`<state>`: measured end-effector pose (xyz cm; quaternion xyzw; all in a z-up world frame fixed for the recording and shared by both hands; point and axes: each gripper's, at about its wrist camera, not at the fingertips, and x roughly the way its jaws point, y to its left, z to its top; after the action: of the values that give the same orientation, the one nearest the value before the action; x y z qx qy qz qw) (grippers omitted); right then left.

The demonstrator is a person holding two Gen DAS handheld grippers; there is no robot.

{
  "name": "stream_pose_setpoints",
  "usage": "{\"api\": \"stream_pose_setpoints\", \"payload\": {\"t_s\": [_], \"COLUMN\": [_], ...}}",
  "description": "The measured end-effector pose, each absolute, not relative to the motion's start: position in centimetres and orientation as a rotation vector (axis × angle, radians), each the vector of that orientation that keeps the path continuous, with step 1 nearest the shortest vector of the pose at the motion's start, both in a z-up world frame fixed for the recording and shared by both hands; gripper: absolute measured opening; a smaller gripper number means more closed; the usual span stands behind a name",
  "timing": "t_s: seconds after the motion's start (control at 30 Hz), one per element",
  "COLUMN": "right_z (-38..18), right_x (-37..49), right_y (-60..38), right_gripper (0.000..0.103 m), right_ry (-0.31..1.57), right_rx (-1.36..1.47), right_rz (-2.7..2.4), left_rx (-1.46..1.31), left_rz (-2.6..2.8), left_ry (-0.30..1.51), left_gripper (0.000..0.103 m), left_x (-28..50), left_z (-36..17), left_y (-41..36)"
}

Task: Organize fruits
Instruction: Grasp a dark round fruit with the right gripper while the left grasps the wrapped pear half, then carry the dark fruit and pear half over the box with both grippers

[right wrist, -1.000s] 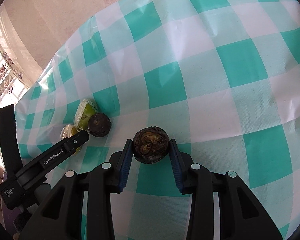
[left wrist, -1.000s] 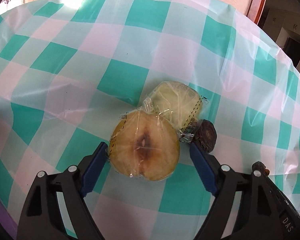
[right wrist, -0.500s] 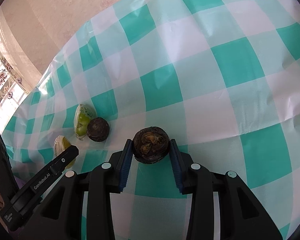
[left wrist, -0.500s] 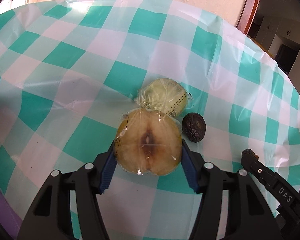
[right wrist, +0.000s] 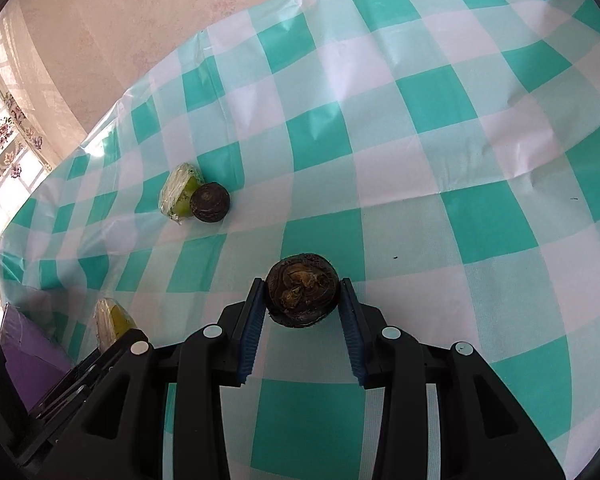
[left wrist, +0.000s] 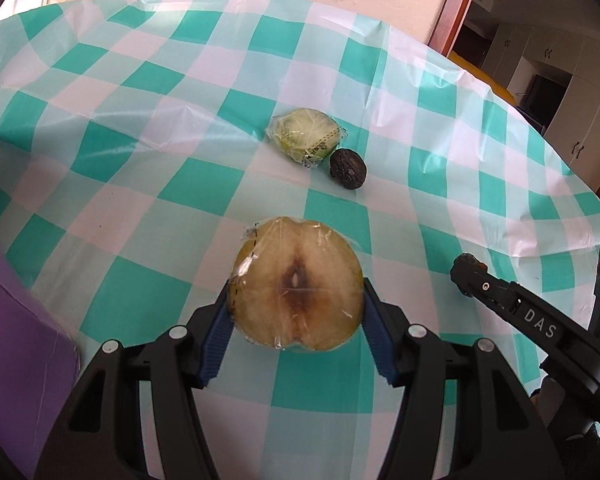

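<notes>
My left gripper (left wrist: 296,296) is shut on a plastic-wrapped apple half (left wrist: 296,284), cut face towards the camera, held above the checked tablecloth (left wrist: 140,128). Farther off on the cloth lie a wrapped green fruit half (left wrist: 304,136) and a dark round fruit (left wrist: 348,168), touching each other. My right gripper (right wrist: 302,300) is shut on a second dark round fruit (right wrist: 302,294) above the cloth (right wrist: 420,120). The right wrist view also shows the green half (right wrist: 178,194), the dark fruit (right wrist: 210,202) and the held apple half (right wrist: 110,320).
A purple box (left wrist: 16,344) stands at the lower left of the left wrist view and also shows in the right wrist view (right wrist: 32,356). The right gripper's finger (left wrist: 500,296) reaches in from the right. A wall and a wooden door frame (left wrist: 452,8) stand behind the table.
My left gripper has shut on the apple half and lifted it back, away from the green half and the dark fruit. My right gripper still holds its dark fruit, drawn slightly back.
</notes>
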<state>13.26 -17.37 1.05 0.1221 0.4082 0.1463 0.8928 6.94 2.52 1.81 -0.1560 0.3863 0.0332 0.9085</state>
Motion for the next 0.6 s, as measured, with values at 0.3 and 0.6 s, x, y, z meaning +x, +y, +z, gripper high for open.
{"api": "stream_pose_setpoints", "payload": {"t_s": [0.3,0.6], "right_z": [1.2,1.3], "right_x": [5.5,0.0], "right_y": [-17.8,-19.0], "right_gripper": [0.037,0.037], "right_ry": [0.81,0.805], "right_rx": [0.173,0.191], "right_rz": [0.252,0.263], "left_rx": [-0.293,-0.263], "left_rz": [0.02,-0.047], "left_ry": [0.788,0.773], "left_gripper": [0.059,0.059], "left_x": [0.5,-4.9], "left_z": [1.9,2.2], "left_y": [2.2,1.9]}}
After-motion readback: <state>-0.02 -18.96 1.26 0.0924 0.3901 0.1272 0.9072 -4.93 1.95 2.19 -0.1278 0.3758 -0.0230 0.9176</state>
